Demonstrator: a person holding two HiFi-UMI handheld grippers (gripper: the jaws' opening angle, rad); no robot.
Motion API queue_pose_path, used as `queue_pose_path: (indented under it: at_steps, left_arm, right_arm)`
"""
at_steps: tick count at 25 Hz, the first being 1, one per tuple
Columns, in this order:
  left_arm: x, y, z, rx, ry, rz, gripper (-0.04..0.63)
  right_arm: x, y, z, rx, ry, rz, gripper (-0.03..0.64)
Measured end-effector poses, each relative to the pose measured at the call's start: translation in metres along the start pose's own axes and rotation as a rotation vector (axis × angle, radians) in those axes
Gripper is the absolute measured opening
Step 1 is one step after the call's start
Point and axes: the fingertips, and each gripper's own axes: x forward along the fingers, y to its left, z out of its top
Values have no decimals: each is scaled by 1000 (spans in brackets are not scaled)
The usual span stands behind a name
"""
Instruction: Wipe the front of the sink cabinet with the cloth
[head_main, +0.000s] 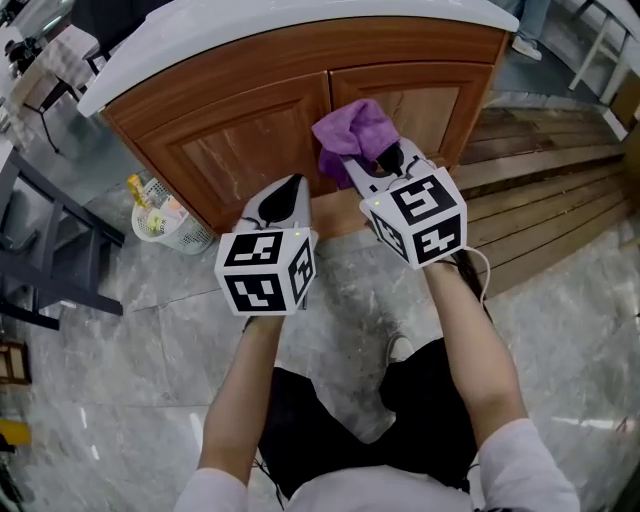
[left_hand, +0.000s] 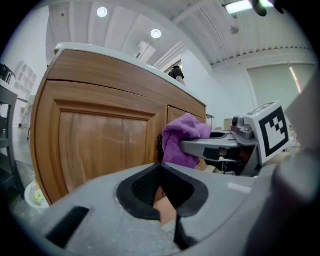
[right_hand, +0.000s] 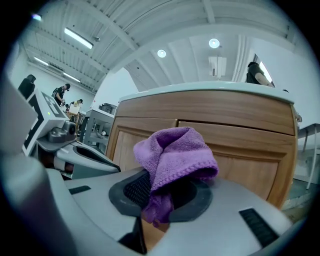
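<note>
The purple cloth (head_main: 352, 130) is clamped in the right gripper (head_main: 372, 168) and held at the door seam of the sink cabinet (head_main: 240, 150); contact cannot be confirmed. The left gripper (head_main: 287, 192) is closed on nothing. No wiped trace is shown, so most of the front is judged outstanding.

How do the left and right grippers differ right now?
The left gripper is shut and empty; the right gripper is shut on the purple cloth. The right gripper reaches further toward the cabinet doors, while the left gripper sits behind it. Both point at the cabinet front.
</note>
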Motion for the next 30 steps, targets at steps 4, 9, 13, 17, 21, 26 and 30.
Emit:
queue_pose_path:
  at_steps: [4,9,13,17,21,26,30]
  left_arm:
    - [16,-16,-4,10,11,-37,5]
    - [35,-38,-5,25,16,-80,5]
    - [47,-48,-4,31,11,-102,5]
    - [61,-61,-4,12,-1,-133,5]
    - [70,-71,-4,17,-1,-155,5]
    - [78,-76,-1,12,-10,-169,5]
    - [82,-81,-2,23,-5,-171,5]
  right_arm:
    - [-10,-22,-6,19,-1,-43,67]
    - [-19,-52,-18,21,19,-96,67]
    - [-24,-76,-29,27,38,-141,67]
    - [-34,-109,-46,41,62,-214,67]
    - [-48,-140,-57,60,78,-275,67]
    - [-67,-167,-70,71,102,-339,67]
    - [-80,-185,-83,87,130,-388,67]
